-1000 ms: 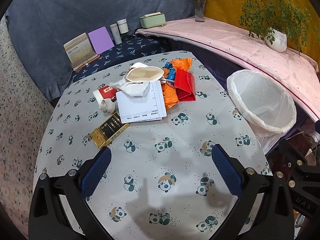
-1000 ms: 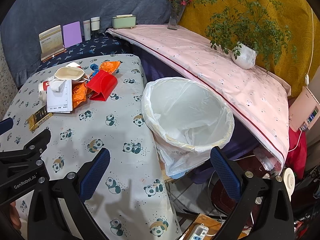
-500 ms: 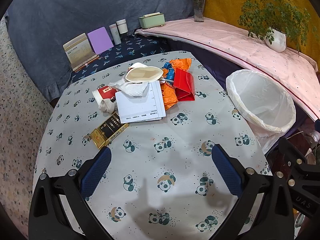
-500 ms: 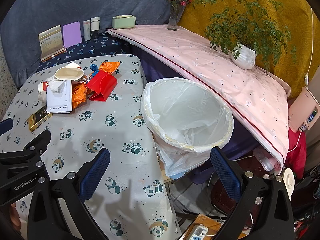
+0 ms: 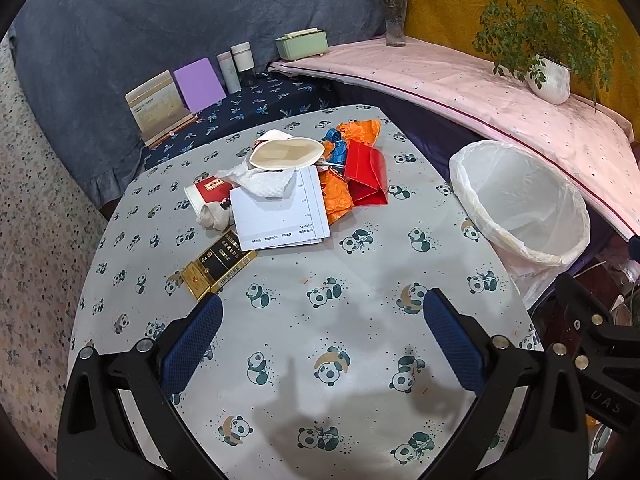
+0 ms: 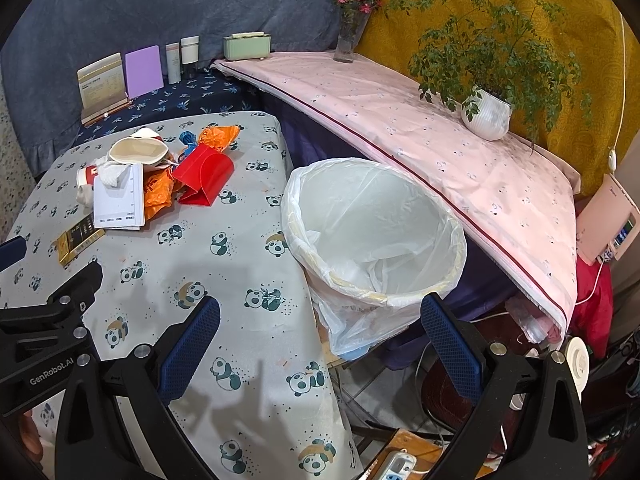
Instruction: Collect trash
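Observation:
A heap of trash lies at the far side of the panda-print table: white paper sheets, a crumpled tissue, a flattened paper bowl, a red paper cup, orange wrappers, a red folded card and a gold-black box. A bin lined with a white bag stands at the table's right edge. My left gripper hangs open over the near table, short of the box. My right gripper is open above the table edge, close to the bin.
A pink-covered ledge runs behind the bin with a potted plant and a flower vase. Books, bottles and a green box stand on the dark shelf beyond the table. Cables and a power strip lie on the floor.
Both views have shifted only slightly; the trash pile and bin sit a touch lower and nearer. Nothing was gripped or released.

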The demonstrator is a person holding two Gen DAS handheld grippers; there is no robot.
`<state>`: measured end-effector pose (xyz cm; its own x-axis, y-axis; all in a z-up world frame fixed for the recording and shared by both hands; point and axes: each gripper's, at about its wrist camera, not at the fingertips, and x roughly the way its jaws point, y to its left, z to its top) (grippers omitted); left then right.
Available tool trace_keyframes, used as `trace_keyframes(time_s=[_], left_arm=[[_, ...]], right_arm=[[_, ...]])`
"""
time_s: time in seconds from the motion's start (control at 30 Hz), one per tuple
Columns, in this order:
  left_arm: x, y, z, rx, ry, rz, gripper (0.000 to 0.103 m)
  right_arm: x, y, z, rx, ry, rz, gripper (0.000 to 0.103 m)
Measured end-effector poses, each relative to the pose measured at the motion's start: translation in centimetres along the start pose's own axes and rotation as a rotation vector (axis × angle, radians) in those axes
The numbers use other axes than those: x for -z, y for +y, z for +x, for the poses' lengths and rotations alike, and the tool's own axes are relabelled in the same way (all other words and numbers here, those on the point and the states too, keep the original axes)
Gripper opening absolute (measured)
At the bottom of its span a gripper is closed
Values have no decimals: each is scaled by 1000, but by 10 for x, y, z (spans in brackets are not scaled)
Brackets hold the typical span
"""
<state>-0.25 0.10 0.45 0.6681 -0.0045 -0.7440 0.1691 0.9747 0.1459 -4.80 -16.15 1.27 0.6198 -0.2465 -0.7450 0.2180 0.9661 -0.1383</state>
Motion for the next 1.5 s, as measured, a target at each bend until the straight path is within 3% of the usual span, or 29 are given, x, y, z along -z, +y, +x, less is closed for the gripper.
trace_keyframes(time_s=[0.83, 1.0, 1.23, 1.5], left_arm=[[-1, 13, 15, 49, -27, 37, 96], [-1, 40, 37, 71, -19, 42, 96], [3, 92, 83, 39, -16, 95, 96], [5, 134, 131, 126, 18, 165, 96]], right_arm=[[-9, 7, 7, 27, -9, 26, 96], [-12, 18, 17, 21, 7, 18, 96], [-23, 39, 33, -23, 27, 26, 96], [-36, 80, 51, -61, 32, 10, 96]])
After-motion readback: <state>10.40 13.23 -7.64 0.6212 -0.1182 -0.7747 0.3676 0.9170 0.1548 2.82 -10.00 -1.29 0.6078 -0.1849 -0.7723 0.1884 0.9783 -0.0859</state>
